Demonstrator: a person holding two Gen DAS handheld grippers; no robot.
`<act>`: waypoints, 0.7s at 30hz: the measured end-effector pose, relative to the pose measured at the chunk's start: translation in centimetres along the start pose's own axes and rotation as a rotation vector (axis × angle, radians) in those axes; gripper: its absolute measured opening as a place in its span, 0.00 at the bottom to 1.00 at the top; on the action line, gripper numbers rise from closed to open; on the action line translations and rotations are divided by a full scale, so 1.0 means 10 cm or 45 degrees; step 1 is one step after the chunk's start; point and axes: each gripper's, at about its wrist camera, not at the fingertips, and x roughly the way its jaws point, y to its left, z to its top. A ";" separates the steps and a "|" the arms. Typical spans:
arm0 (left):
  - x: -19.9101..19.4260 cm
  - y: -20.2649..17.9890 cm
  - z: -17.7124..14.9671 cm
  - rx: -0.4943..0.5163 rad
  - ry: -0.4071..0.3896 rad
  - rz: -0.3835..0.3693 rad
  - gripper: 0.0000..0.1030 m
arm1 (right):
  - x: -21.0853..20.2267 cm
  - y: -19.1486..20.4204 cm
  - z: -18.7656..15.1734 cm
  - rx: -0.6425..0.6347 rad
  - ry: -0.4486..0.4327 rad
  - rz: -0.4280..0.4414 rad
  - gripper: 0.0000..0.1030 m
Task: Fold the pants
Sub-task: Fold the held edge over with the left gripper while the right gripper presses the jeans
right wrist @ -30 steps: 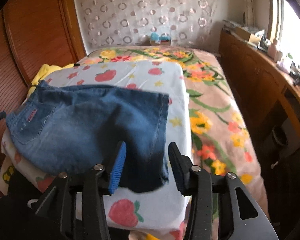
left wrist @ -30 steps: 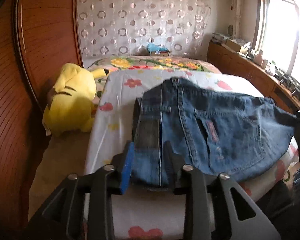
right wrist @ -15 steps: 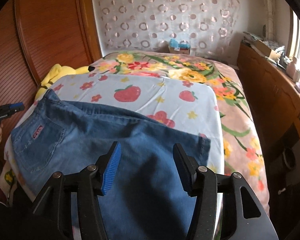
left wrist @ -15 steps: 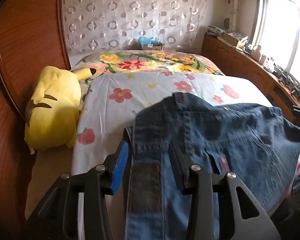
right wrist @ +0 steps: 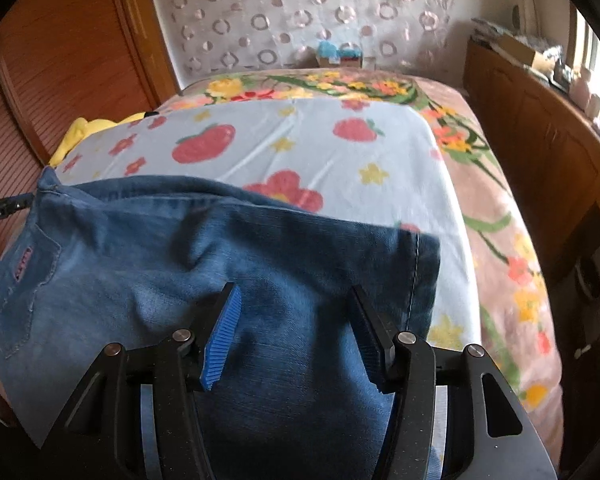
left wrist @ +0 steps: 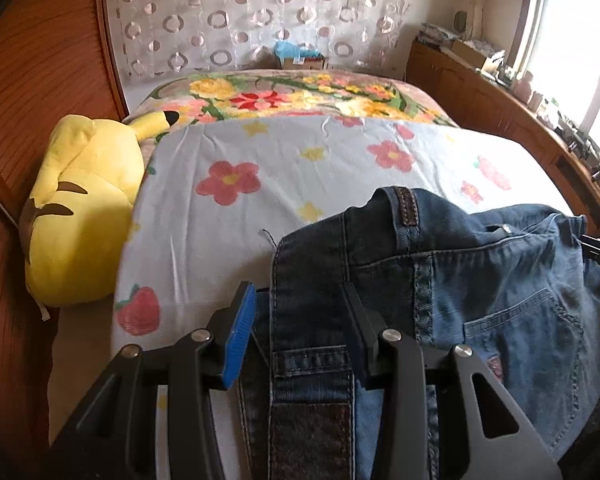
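Loosely bunched blue denim pants (left wrist: pixel 480 280), waistband up.

From my right wrist camera, the right gripper (right wrist: pixel 296 332) has its 2 blue-padded fingers (right wrist: pixel 220 340) spread wide, and the blue jeans (right wrist: pixel 180 264) run between them and on under the camera; I can't tell whether the pads touch the denim. The jeans lie folded across the near part of a pale sheet (right wrist: pixel 340 160) printed with strawberries and flowers, a back pocket with a pink label (right wrist: pixel 22 266) at my left and a stitched hem edge at my right. Beyond the sheet a floral bedspread (right wrist: pixel 500 240) covers the bed, and a bit of a yellow plush toy (right wrist: pixel 88 130) peeks out at the sheet's far left.
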 end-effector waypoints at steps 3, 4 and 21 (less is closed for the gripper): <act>0.04 -0.03 0.01 0.025 0.017 0.008 0.39 | 0.01 0.00 -0.01 -0.002 -0.025 0.006 0.58; 0.05 -0.06 0.01 0.038 0.021 0.016 0.39 | 0.00 0.00 -0.01 -0.007 -0.031 0.003 0.58; 0.09 -0.16 0.03 0.065 0.034 -0.050 0.13 | 0.03 0.03 -0.03 -0.023 -0.062 0.007 0.62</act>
